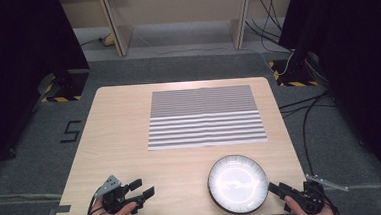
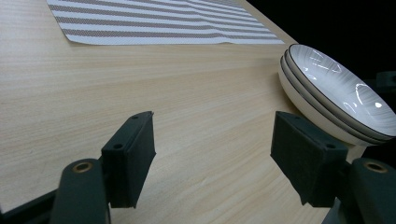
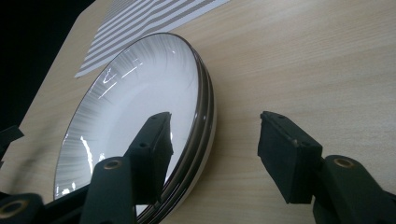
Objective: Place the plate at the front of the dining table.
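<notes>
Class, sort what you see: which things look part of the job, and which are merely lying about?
Likely part of the job: stacked plates, striped mat, left gripper, right gripper.

Lying about: cables on the floor, yellow-black striped stand feet.

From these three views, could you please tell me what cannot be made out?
- How many plates are stacked: both gripper views show layered rims, count unclear.
- Plate pattern: high view, glare whitens it.
- Right tongs touching the rim: too small in high view.
- Placemat's far end: cut off in gripper views.

Grey carpet floor [image 1: 176,68]; black curtains [image 1: 19,43]; trailing cables [image 1: 304,110]
</notes>
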